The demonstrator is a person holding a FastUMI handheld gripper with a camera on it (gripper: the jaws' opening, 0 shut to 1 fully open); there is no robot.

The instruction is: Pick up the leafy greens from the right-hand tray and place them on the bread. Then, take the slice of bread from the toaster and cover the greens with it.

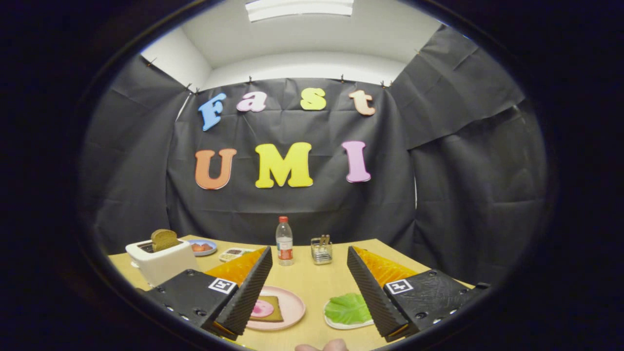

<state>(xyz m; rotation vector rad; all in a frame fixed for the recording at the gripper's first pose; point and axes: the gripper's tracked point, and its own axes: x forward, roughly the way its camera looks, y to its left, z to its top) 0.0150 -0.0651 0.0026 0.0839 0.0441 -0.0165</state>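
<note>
Greens (348, 309) lie flat on a small white tray (336, 323), just ahead of your gripper (309, 282) and tucked against the inner side of its right finger; the gripper stands wide apart with nothing in it. Swing it right so the leaf sits between both fingers, then come down steeply, since a flat leaf gives little to pinch. Aim for a raised edge or fold, and close gently so the tray does not slide on the surface (312, 280). The target is near: a bread slice (271, 308) with a pink round on it, on the pink plate (292, 307) to the left. The toaster (161, 261) with its slice (164, 239) stands beyond the left finger, for later.
</note>
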